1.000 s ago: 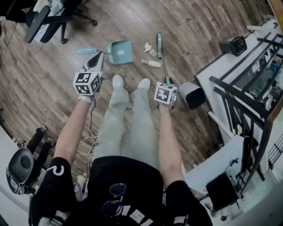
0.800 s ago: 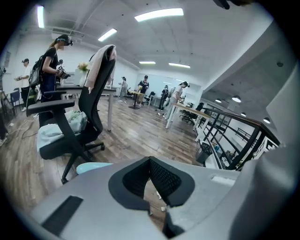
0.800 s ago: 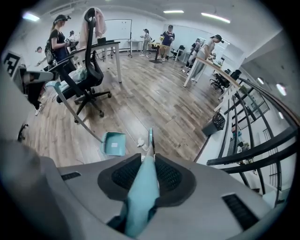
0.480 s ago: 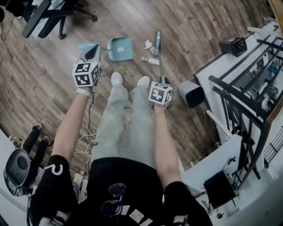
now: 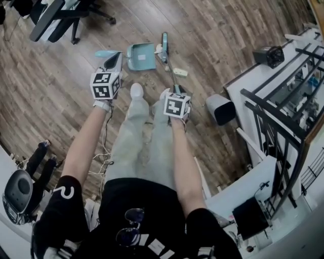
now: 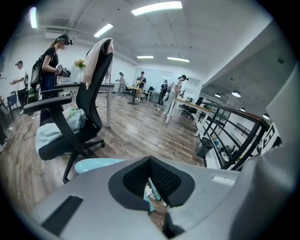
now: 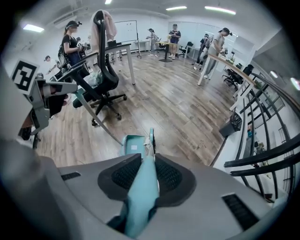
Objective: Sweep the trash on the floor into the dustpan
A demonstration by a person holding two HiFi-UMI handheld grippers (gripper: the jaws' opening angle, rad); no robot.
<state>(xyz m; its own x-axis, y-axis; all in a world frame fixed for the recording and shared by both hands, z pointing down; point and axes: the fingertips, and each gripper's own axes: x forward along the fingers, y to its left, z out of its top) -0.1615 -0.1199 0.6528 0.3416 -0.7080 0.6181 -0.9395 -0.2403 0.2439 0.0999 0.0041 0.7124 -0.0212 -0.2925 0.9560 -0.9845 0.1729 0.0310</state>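
A teal dustpan [image 5: 140,55] stands on the wood floor ahead of my feet, its long handle ending in a light-blue grip [image 5: 104,53]. My left gripper [image 5: 114,60] hovers right beside that grip; its jaws look shut with nothing between them, and the grip [image 6: 101,164] shows past the left jaw. My right gripper [image 5: 174,92] is shut on the teal broom handle [image 7: 140,187]. The broom head [image 5: 164,40] sits at the dustpan's right edge, against a white scrap [image 5: 159,49]. Another pale scrap [image 5: 180,72] lies behind the broom, to the right.
A black office chair [image 5: 61,15] stands far left. A grey bin [image 5: 220,109] and a black railing [image 5: 273,121] are close on my right. Cables [image 5: 101,162] and a dark machine [image 5: 17,189] lie by my left leg. People stand far across the room.
The broom head has swept left to the dustpan's mouth, carrying the white scrap with it. My left gripper has moved forward, closer to the dustpan's grip.
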